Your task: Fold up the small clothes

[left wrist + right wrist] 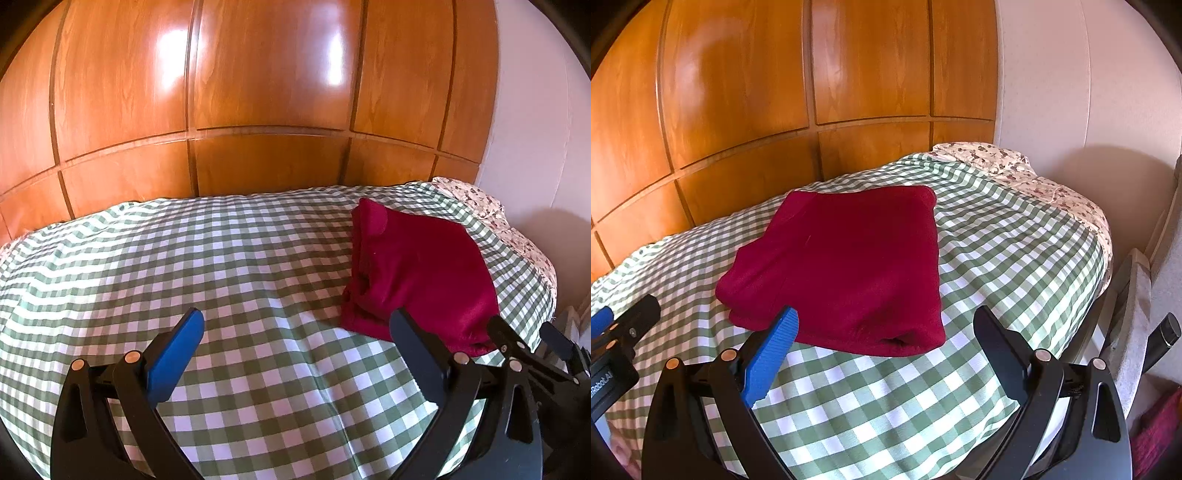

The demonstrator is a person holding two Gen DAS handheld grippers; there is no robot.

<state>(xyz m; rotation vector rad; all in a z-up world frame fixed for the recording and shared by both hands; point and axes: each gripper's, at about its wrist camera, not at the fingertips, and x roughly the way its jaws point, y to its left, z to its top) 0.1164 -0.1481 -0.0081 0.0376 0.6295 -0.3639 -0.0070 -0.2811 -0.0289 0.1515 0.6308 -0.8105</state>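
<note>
A dark red garment (pixel 846 266) lies folded into a thick rectangle on the green-and-white checked bedspread (pixel 997 236). My right gripper (pixel 886 317) is open just in front of its near edge, its blue-padded left finger (pixel 772 358) at the near left corner. In the left wrist view the same garment (pixel 417 273) lies to the right, and my left gripper (pixel 299 321) is open over bare bedspread (pixel 221 258), nothing between its fingers. The right gripper's black frame (pixel 517 350) shows at the garment's near right corner.
A glossy wooden panelled wall (pixel 258 92) runs behind the bed. A floral pillow (pixel 1015 162) lies at the far right corner by a white wall (pixel 1089 92). A pale chair (pixel 1145 314) and some dark red cloth (pixel 1156 432) are to the right of the bed.
</note>
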